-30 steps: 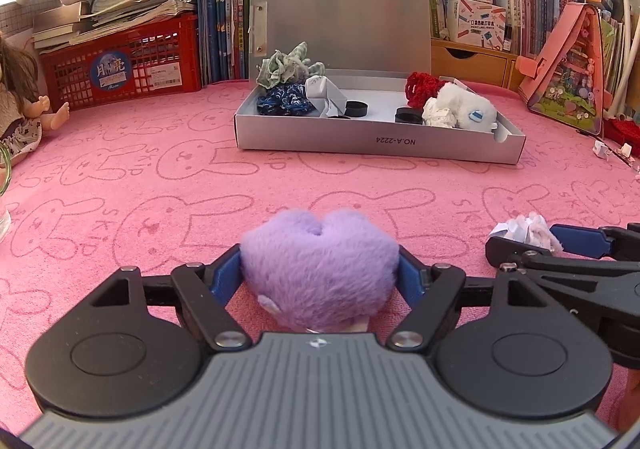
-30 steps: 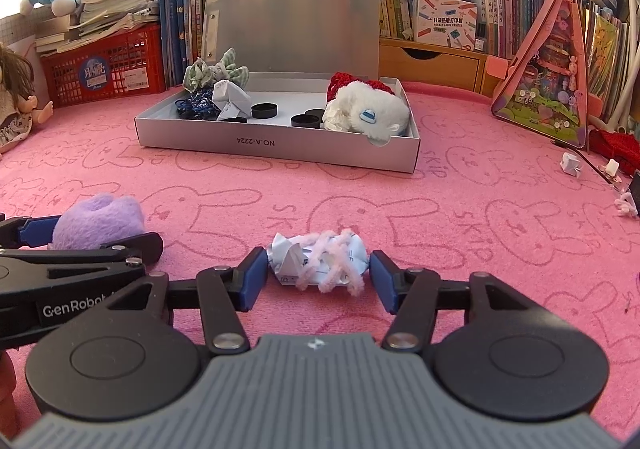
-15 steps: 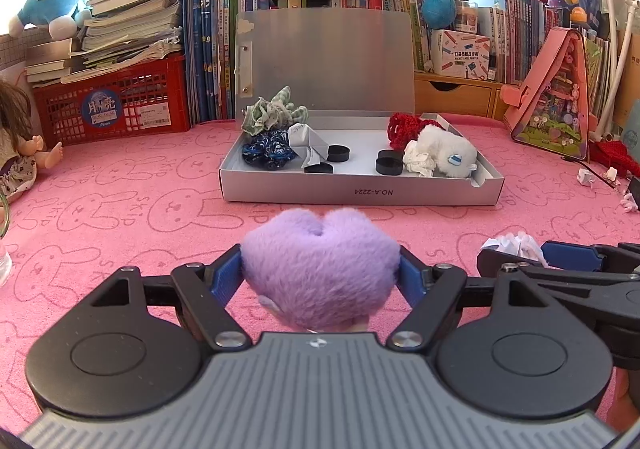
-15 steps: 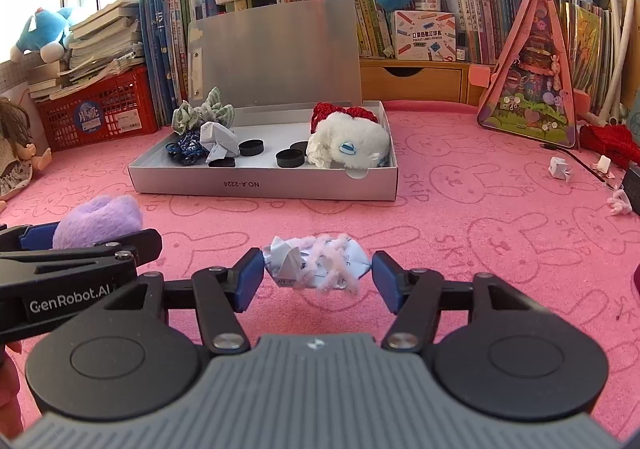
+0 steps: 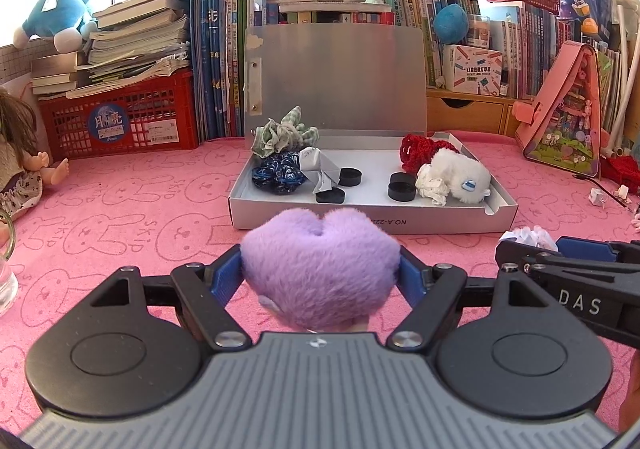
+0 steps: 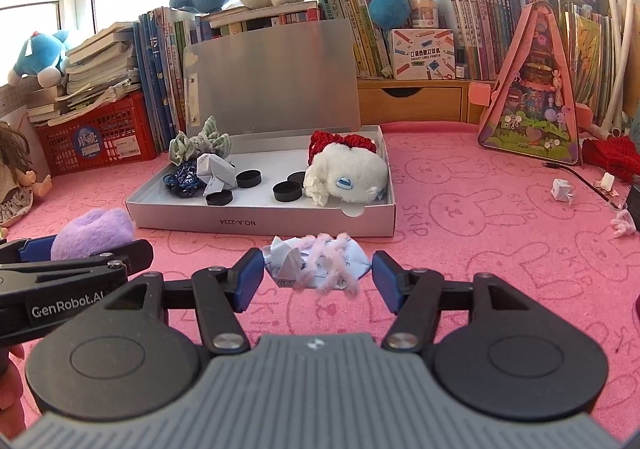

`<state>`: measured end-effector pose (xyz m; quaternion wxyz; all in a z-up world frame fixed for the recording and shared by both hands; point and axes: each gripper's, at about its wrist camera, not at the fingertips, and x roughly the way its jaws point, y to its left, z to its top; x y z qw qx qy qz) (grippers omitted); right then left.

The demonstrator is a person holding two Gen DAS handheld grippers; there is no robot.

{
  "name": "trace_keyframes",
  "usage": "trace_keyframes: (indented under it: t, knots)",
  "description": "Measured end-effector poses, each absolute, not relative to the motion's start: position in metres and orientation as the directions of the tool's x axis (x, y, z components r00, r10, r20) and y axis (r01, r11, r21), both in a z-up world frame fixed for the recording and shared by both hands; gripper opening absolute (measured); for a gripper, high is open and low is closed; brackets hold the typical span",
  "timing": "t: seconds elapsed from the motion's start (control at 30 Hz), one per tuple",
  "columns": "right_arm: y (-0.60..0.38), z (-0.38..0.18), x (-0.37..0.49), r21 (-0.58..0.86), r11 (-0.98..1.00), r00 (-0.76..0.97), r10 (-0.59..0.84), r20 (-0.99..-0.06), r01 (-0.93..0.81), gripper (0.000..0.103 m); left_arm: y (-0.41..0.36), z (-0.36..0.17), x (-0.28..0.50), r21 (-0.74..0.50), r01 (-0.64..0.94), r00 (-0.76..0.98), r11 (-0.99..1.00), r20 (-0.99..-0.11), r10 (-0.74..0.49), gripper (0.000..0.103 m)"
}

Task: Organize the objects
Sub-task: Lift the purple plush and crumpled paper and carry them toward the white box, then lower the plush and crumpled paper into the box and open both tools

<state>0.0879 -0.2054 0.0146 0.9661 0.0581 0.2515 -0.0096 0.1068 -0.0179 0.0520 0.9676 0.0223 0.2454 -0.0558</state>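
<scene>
A fluffy purple heart [image 5: 320,269] fills my left gripper [image 5: 320,274], whose blue pads press into both its sides. It hangs just above the pink mat. My right gripper [image 6: 318,273] is shut on a crumpled white paper wrapped in pink fuzzy wire [image 6: 316,263], also lifted off the mat. The two grippers are side by side, the left gripper's fingers [image 6: 132,251] showing in the right wrist view. Ahead lies the open grey box [image 5: 440,224] with its lid up. It holds scrunchies, a folded paper, black caps [image 5: 402,191], a white plush and a red knit piece.
A red crate [image 5: 120,121] with stacked books stands at the back left, a doll [image 5: 20,157] and a glass [image 5: 6,281] at the left edge. A pink toy house [image 6: 532,89] leans at the right. Small paper bits and a cable [image 6: 562,189] lie on the mat beyond it.
Both grippers have risen with their loads, the heart and the paper bundle leaving the mat. The views have tipped upward, so the box sits lower in the picture and the shelf tops show.
</scene>
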Motion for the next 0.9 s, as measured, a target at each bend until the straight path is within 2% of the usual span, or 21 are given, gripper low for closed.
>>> trace_keyframes:
  t: [0.9]
  knots:
    - [-0.215,0.02,0.112,0.114,0.993,0.877,0.03,-0.479,0.028,0.067,-0.016,0.053,0.142,0.006,0.093,0.875,0.996,-0.478,-0.079,0.081]
